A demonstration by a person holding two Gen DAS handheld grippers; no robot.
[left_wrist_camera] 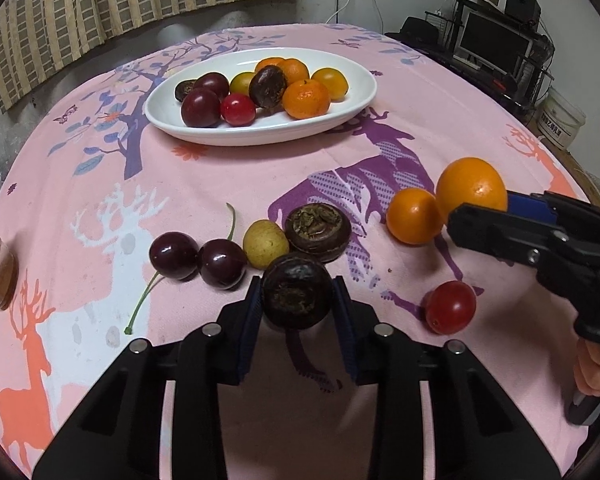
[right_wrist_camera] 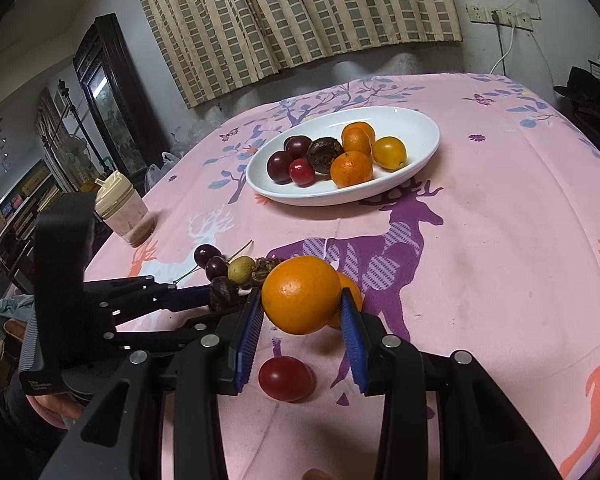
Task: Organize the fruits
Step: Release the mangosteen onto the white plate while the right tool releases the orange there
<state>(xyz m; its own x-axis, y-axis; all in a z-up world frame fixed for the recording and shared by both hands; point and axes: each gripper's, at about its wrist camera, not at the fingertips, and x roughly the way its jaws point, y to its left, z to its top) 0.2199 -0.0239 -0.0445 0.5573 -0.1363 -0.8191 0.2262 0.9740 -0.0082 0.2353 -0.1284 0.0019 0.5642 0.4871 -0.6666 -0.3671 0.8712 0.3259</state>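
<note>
On pink cloth (left_wrist_camera: 228, 176): no legible txt

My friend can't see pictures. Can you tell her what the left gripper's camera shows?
The left gripper pinches a dark brown round fruit on a pink tablecloth. Cherries lie loose nearby, and behind sits a white plate of mixed fruit.

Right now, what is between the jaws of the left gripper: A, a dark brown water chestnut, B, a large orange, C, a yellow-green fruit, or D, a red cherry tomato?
A: the left gripper has its blue pads against both sides of the dark brown water chestnut, while the large orange sits in the right gripper.
</note>
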